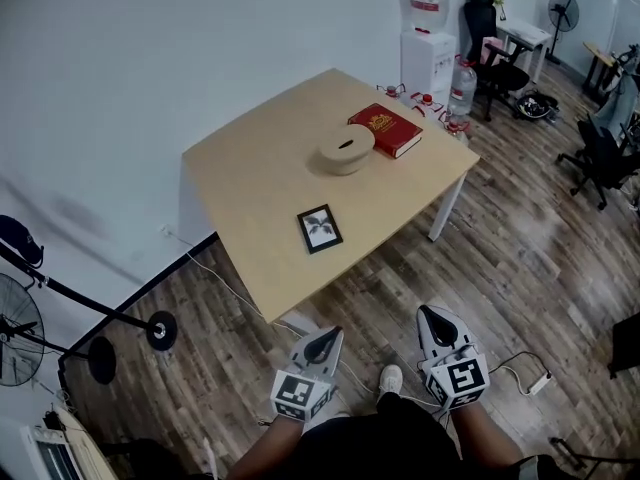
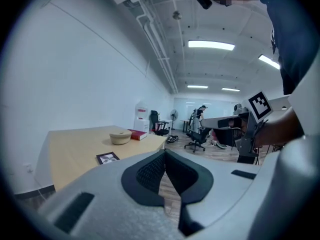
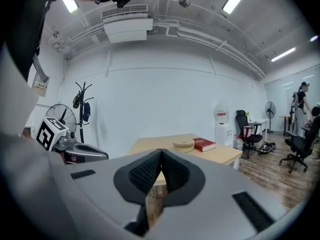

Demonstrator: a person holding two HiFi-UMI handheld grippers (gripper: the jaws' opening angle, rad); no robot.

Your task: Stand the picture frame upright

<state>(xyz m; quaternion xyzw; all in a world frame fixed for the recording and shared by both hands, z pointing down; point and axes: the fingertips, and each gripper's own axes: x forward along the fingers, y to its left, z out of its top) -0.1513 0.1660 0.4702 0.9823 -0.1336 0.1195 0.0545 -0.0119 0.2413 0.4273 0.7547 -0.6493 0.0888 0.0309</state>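
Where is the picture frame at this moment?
In the head view the picture frame lies flat near the front edge of the wooden table, with the round box behind it.

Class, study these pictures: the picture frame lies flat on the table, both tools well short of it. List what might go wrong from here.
1. The picture frame lies flat on the table, and the left tool and right tool are both shut; prying at it may slide it.
2. It sits near the table's edge, so a push may drop it.
3. No stand shows; it may topple.
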